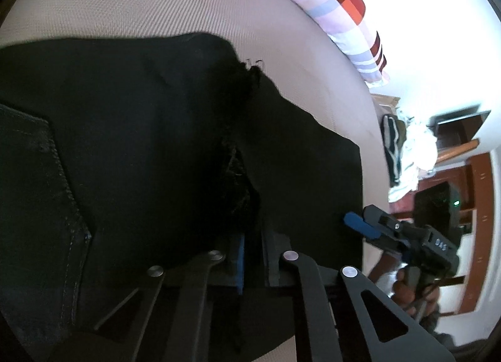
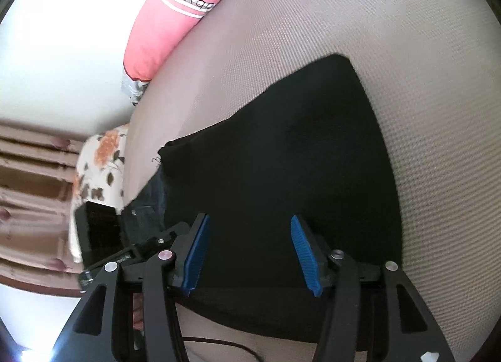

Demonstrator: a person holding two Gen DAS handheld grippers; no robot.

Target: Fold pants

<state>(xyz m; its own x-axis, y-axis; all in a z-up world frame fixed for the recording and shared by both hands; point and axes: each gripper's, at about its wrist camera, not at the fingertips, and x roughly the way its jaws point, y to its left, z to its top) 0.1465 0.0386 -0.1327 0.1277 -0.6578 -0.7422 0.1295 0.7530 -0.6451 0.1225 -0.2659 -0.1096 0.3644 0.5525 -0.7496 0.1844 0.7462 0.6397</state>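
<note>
Black pants (image 1: 141, 149) lie on a beige woven bed surface (image 1: 156, 2). My left gripper (image 1: 252, 262) is shut on a fold of the pants cloth, which bunches up between its blue pads. A stitched back pocket (image 1: 34, 193) shows at the left. My right gripper (image 2: 249, 252) is open, its blue pads (image 2: 195, 255) spread over the flat black cloth (image 2: 281, 158) near the pants' edge. It also shows in the left wrist view (image 1: 357, 224), at the pants' right edge. The left gripper's body shows in the right wrist view (image 2: 131, 249).
A pink and checked pillow (image 1: 338, 2) lies at the bed's far edge, also in the right wrist view (image 2: 162, 30). A floral cushion (image 2: 100, 155) and brown curtains (image 2: 31, 174) are at left. Wooden furniture (image 1: 469, 205) and hanging clothes (image 1: 404, 155) stand beyond the bed.
</note>
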